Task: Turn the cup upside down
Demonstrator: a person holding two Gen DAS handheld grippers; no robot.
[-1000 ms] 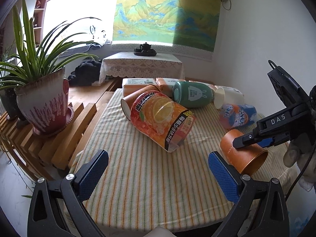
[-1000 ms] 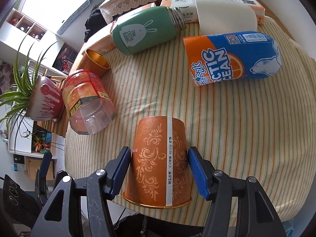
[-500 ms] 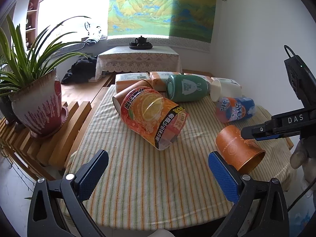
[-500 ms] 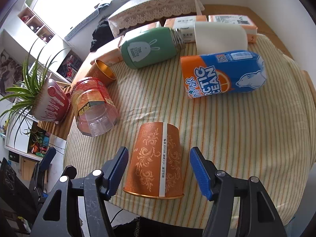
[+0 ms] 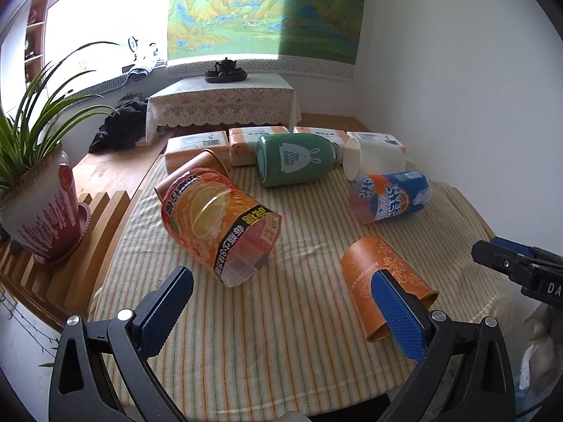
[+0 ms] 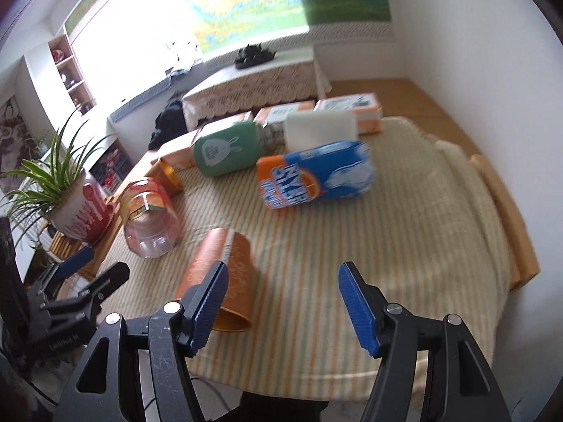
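The orange paper cup (image 5: 381, 274) lies on its side near the front edge of the striped tabletop (image 5: 281, 334), long axis running from its closed base, farther in, to its gold-lined mouth at the near edge (slightly angled). It bears a pale scroll pattern and a white seam stripe. The right hand-held gripper (image 6: 281, 299) gapes wide, empty, beside the cup. The left hand-held gripper (image 5: 281, 313) is equally wide and empty.

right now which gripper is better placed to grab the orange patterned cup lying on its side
Right. The right gripper is open with the orange cup just beside its left finger, rim toward it. The left gripper is open too, but centred off the cup, toward the clear jar.
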